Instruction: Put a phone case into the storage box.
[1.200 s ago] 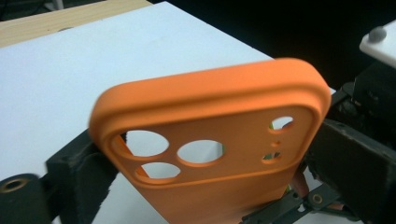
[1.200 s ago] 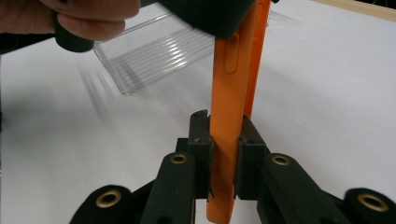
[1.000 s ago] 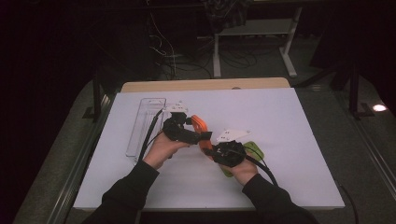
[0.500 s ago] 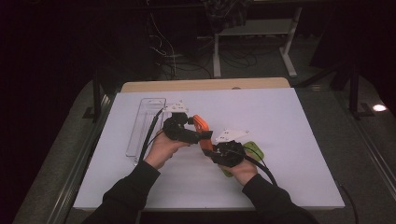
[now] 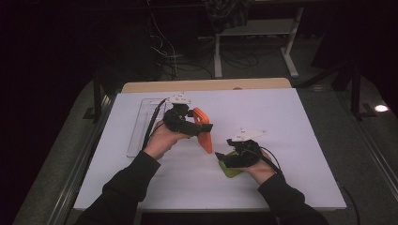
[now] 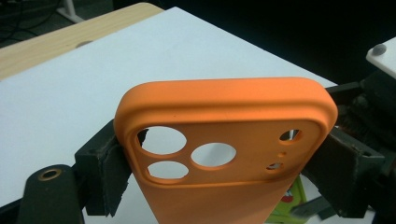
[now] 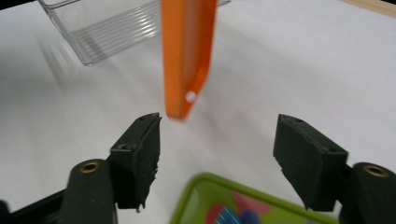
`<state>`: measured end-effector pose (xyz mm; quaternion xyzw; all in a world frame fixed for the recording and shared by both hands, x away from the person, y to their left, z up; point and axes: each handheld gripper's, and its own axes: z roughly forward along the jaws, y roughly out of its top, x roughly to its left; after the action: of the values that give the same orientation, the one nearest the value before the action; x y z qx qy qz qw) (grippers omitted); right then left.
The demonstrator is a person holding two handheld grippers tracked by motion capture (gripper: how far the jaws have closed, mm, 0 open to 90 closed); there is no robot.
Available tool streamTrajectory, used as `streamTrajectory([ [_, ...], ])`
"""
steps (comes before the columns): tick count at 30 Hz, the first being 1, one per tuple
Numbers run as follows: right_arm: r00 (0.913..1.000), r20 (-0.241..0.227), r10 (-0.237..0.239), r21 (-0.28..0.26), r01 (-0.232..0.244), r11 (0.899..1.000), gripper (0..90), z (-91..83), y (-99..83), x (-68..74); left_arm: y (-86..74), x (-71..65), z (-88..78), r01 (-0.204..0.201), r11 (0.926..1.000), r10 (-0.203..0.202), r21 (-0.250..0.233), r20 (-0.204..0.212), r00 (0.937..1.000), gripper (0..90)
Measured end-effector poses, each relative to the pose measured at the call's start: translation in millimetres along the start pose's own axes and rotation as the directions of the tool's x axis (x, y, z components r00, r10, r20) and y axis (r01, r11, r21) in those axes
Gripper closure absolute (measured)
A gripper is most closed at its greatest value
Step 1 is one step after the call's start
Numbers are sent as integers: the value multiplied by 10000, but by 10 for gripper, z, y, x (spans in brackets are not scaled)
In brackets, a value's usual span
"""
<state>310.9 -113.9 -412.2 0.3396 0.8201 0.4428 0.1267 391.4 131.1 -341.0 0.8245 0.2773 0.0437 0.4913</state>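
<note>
My left claw (image 6: 224,172) clamps the light, flexible orange phone case (image 6: 224,135) across its rims near the camera cutouts, while my right claw (image 7: 217,154), at four o'clock, has just been opening, empty.

White table (image 5: 300,140), dark room, floor cables (image 5: 234,58)

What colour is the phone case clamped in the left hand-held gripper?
Orange; the phone case shows best in the left gripper view.

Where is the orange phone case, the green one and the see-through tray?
orange phone case (image 6: 224,186), left gripper view, its back.
green phone case (image 7: 243,205), right gripper view, its face.
clear tray (image 7: 107,28), right gripper view, its ribbed floor.
</note>
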Motion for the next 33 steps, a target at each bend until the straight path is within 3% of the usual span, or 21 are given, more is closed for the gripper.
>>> streamTrajectory([
  [4,9999,48,92,-120,-91,9999,199,-95,-33,-69,72,33,-63,30,10000,-29,57,-198,9998,161],
  [7,9994,356,4,-22,-3,10000,121,-147,-90,-124,116,91,-133,-122,9999,126,107,-412,9991,161],
  [11,9994,345,-72,-61,74,10000,52,-228,-174,-173,154,182,-247,-166,9994,187,290,-734,9971,161],
  [15,9999,157,-45,187,42,9998,0,-269,-264,-229,189,249,-350,83,9999,-71,120,-989,9951,161],
  [17,10000,43,69,414,-71,9991,0,-283,-296,-249,209,289,-405,58,9999,-46,102,-1103,9939,160],
  [23,9998,96,159,308,-162,9994,0,-355,-380,-257,260,391,-581,43,10000,-56,-89,-1454,9894,160],
  [33,9998,197,34,544,-45,9985,0,-404,-516,-284,304,611,-889,108,9994,-180,-325,-2282,9734,161],
])
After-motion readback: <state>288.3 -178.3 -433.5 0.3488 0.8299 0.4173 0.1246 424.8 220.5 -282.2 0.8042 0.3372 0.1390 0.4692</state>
